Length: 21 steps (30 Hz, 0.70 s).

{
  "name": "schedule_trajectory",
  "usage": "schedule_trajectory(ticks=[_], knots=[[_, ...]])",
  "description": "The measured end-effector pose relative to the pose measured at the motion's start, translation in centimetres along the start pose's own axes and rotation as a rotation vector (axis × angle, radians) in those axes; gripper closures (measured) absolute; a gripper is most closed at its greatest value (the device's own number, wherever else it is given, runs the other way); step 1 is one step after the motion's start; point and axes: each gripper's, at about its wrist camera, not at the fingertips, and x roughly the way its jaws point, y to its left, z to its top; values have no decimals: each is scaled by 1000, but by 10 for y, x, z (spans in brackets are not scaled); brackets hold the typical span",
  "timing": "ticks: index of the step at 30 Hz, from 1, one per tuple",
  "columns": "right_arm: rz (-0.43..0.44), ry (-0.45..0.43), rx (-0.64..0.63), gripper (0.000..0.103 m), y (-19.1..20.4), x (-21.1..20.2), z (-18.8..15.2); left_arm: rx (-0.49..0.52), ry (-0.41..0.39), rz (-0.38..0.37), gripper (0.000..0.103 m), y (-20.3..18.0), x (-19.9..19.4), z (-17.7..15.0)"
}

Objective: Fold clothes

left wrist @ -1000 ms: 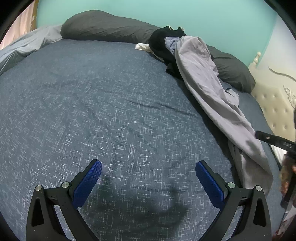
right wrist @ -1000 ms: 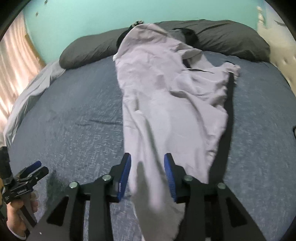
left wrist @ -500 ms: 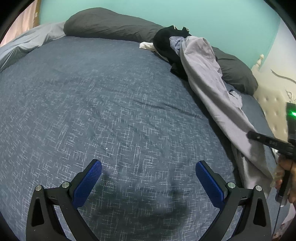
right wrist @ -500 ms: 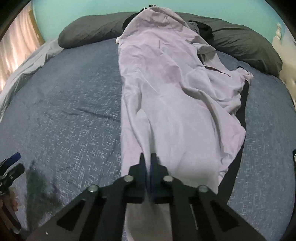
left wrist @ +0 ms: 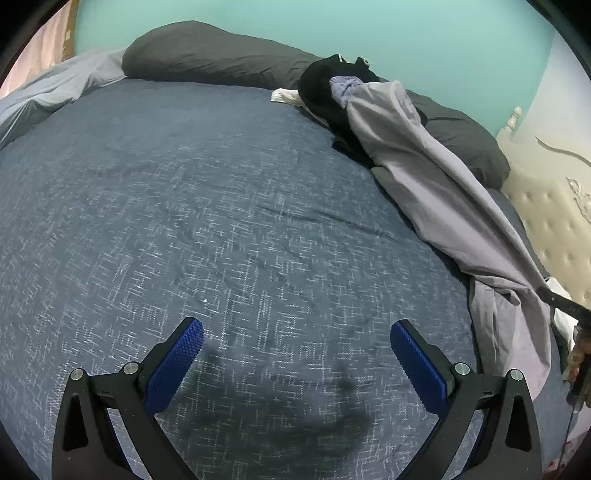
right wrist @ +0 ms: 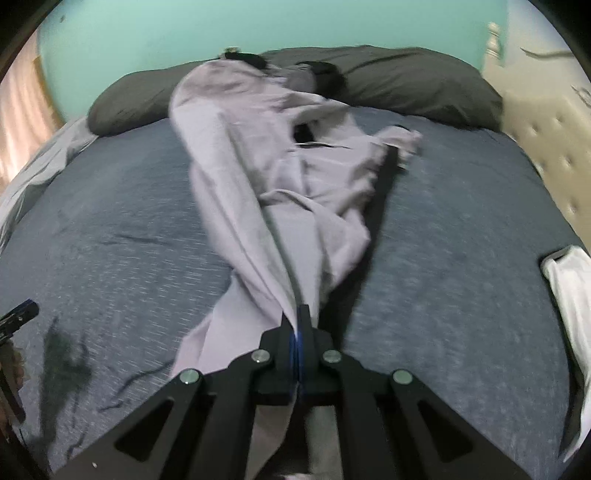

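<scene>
Closest to me, the right gripper (right wrist: 298,325) has its jaws clamped tight on the near end of a pale lilac garment (right wrist: 258,177), the cloth pinched between the blue pads and pulled into a taut ridge that runs away from the jaws across the bed. A loose flap of the same cloth spreads flat on the bedspread just left of the jaws. The left gripper (left wrist: 295,354) hangs over a bare stretch of the dark blue, white-flecked bedspread (left wrist: 184,221), its jaws spread wide with nothing between them, and its shadow lies on the cover below. From that side the garment (left wrist: 443,192) lies well off to the right, running in a long diagonal band from the far pile down to the right gripper's dark tip at the picture's edge, where part of a hand shows. Near the right edge of the bed a white cloth (right wrist: 569,295) lies on the cover. Farther up, the lilac cloth bunches into folds and climbs over a heap of black clothing (left wrist: 325,96), with a bluish piece and a scrap of white tucked against it. Beyond the heap, dark grey pillows (left wrist: 214,59) line the head of the bed against a turquoise wall (left wrist: 332,26), and a cream tufted headboard (left wrist: 550,221) stands at the right.
</scene>
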Motion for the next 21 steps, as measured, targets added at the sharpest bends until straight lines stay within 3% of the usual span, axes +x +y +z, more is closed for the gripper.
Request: schedule_trajectory(ticks=[8, 15, 21], knots=[[-124, 58, 26, 102, -25, 14, -2, 15, 19, -11, 0, -4, 3, -2], [-128, -51, 23, 101, -4, -9, 17, -7, 18, -3, 0, -1, 6, -1], [-111, -98, -1, 101, 18, -18, 27, 37, -5, -4, 0, -7, 0, -1]])
